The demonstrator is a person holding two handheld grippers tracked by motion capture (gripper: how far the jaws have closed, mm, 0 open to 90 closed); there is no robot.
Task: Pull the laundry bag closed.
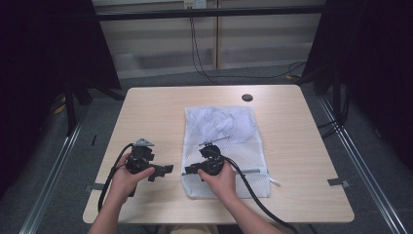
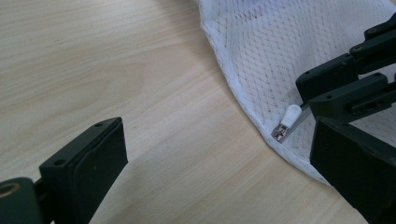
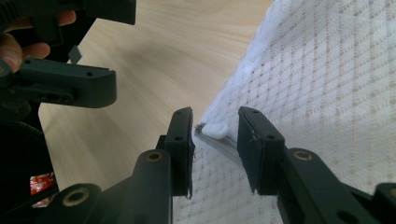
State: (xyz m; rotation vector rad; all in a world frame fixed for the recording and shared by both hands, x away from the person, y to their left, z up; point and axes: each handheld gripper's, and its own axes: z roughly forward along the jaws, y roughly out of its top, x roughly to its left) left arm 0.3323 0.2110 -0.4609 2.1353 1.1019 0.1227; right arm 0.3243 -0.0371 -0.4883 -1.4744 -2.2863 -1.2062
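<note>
Right gripper (image 1: 191, 170) in the high view: sits on the near left part of the white mesh laundry bag (image 1: 229, 127), held by the right hand (image 1: 220, 179), jaws pointing toward the bag's left edge. Jaw gap hard to read from up here. Left gripper (image 1: 164, 171) is in the left hand (image 1: 127, 176) on bare table (image 1: 151, 112) just left of the bag, jaws pointing right at the other gripper, near it but apart. Bag lies flat, centre-right of the table, something pale bundled inside its far half. Zip line runs across the near end. Small black round cap (image 1: 247, 97) near the far table edge, well apart from the bag.

Left gripper view: own jaws stand wide apart, nothing between them but tabletop and the bag's edge. White zipper pull (image 2: 289, 117) lies at the bag's edge seam, metal slider at its lower end. The right gripper comes in from the right, its jaw tips just beside the pull.

Right gripper view: own jaws partly closed, pads either side of the zipper pull (image 3: 215, 129) with a gap on both sides, not clamped on it. Pull sits at the mesh edge where the zip teeth begin, touching the bag. Left gripper shows upper left, over bare wood, fingers of the left hand behind it.
</note>
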